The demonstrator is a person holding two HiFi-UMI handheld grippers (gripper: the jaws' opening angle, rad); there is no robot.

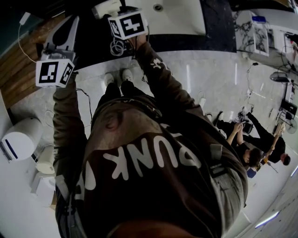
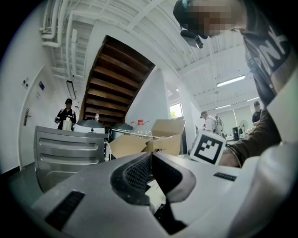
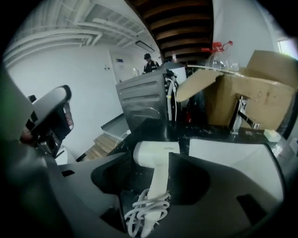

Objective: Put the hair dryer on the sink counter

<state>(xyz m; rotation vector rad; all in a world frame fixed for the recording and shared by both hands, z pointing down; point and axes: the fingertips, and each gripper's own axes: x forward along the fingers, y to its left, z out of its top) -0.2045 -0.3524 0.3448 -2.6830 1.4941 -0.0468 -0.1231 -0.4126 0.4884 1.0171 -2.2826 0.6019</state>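
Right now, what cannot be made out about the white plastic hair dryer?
- Head view: the right gripper's marker cube covers the white plastic hair dryer's handle.
- Right gripper view: the coiled white cord partly sinks behind the gripper, plug unseen; the print on the body is too small.

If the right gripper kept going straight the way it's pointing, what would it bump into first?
Most likely the white hair dryer. It lies on the dark counter straight ahead, between the open jaws of the right gripper. How close it is, I can't tell for sure.
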